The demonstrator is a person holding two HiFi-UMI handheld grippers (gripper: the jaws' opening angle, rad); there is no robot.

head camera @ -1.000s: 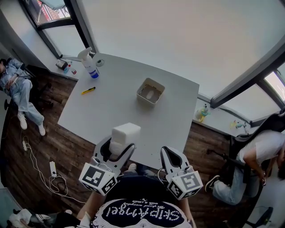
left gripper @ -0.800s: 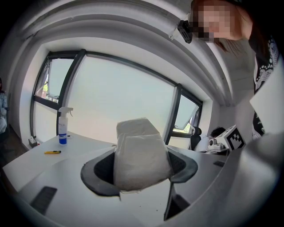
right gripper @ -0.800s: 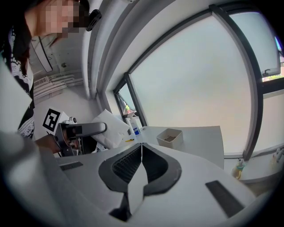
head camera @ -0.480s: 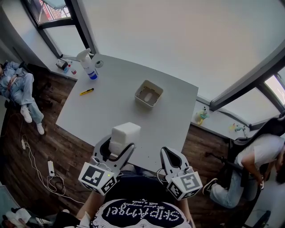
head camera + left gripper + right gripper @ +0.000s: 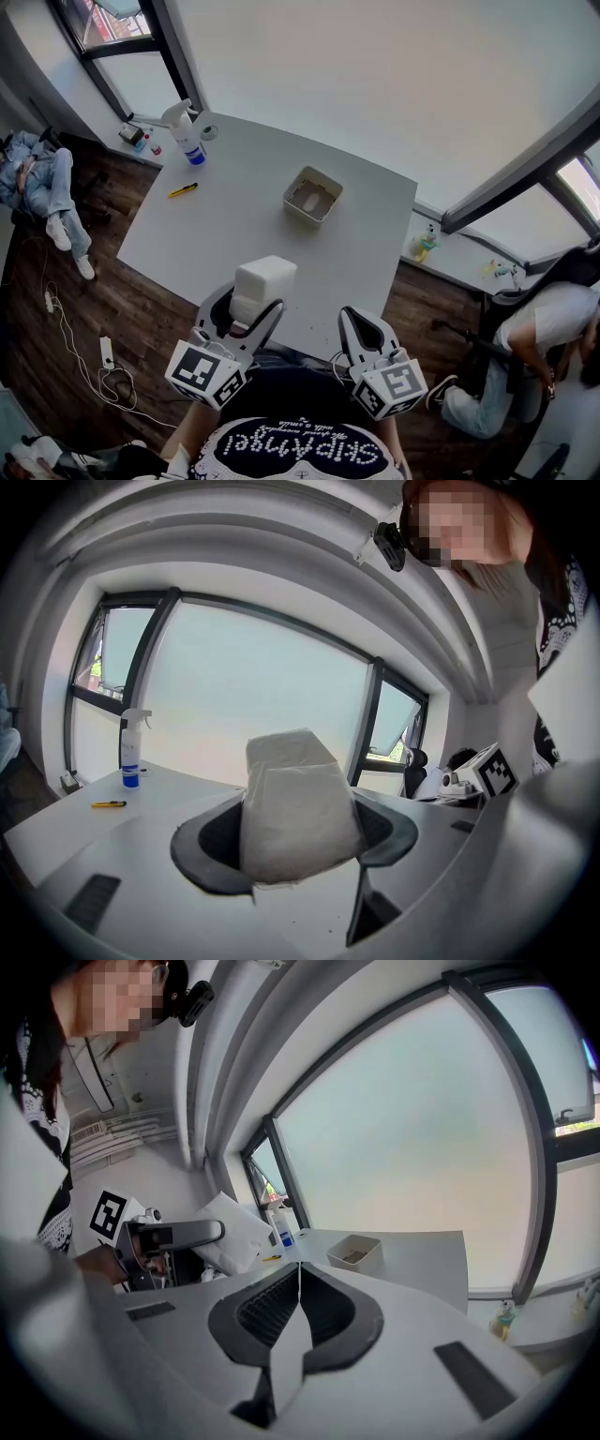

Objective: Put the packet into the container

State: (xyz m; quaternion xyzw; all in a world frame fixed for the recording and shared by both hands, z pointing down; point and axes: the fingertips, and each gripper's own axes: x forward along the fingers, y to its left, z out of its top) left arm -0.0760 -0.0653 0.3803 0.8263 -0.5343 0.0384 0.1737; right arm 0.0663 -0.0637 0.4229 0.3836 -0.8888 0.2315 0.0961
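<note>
The left gripper [image 5: 247, 315] has its jaws closed on the white packet [image 5: 263, 281], which stands up between them with most of its bulk above the pads. The right gripper [image 5: 362, 330] is pressed fully together on nothing. The container [image 5: 312, 196] sits on the table [image 5: 234, 234], well ahead of the left fingers and a little to their right, with its mouth open upward.

The packet looks soft and is held only by its lower part, so it may lean or slide out during the reach. It also seems bulky against the container's mouth (the fit looks tight from the head view). If it arrives off-centre it could catch the rim and push or tip the small container, which nothing is steadying. Letting go too far above the mouth could leave it lying across the rim.
</note>
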